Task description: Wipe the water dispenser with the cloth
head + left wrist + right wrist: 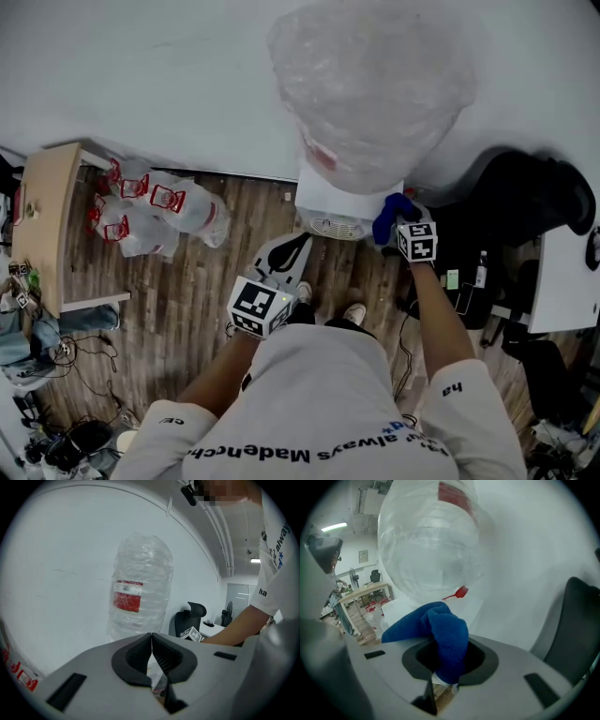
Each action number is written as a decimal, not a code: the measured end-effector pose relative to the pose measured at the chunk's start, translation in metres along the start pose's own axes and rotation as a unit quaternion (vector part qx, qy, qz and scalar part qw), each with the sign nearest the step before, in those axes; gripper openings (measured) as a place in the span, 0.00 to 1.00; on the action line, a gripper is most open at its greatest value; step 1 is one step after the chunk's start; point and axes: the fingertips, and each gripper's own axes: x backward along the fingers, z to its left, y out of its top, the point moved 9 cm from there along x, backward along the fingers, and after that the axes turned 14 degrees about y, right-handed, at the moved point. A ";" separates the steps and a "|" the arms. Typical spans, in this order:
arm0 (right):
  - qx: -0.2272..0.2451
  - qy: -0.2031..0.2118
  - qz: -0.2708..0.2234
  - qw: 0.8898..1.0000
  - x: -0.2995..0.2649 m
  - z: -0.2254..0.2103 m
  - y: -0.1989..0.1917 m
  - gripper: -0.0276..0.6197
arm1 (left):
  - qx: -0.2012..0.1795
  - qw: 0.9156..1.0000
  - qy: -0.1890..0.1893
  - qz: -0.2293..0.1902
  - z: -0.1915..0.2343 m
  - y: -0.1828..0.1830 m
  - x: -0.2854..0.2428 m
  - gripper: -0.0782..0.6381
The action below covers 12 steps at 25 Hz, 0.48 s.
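Observation:
The white water dispenser (345, 200) stands against the wall, topped by a big bottle wrapped in clear plastic (375, 84). My right gripper (398, 223) is shut on a blue cloth (389, 212) and holds it against the dispenser's upper right front corner. In the right gripper view the cloth (440, 632) bulges out of the jaws just below the bottle (429, 541). My left gripper (298, 250) hangs lower, in front of the dispenser's left side, shut on nothing. From the left gripper view the bottle (140, 585) rises ahead of the closed fingertips (151, 641).
Several water packs in plastic wrap (150, 211) lie on the wood floor at the left, beside a wooden table (47, 220). A black office chair (530, 202) and a white desk (567, 277) stand at the right. My feet (352, 314) are just before the dispenser.

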 end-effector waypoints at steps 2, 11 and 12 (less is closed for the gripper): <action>-0.008 -0.004 -0.006 1.000 0.005 0.008 -0.007 0.16 | 0.000 1.000 0.000 0.000 0.001 0.000 0.000 0.14; -0.004 -0.028 -0.014 1.000 0.019 0.034 -0.032 0.16 | 0.001 1.000 0.000 0.002 0.001 -0.006 0.000 0.14; -0.007 -0.028 -0.011 1.000 0.018 0.034 -0.031 0.16 | 0.001 1.000 0.000 0.001 0.002 -0.005 0.001 0.14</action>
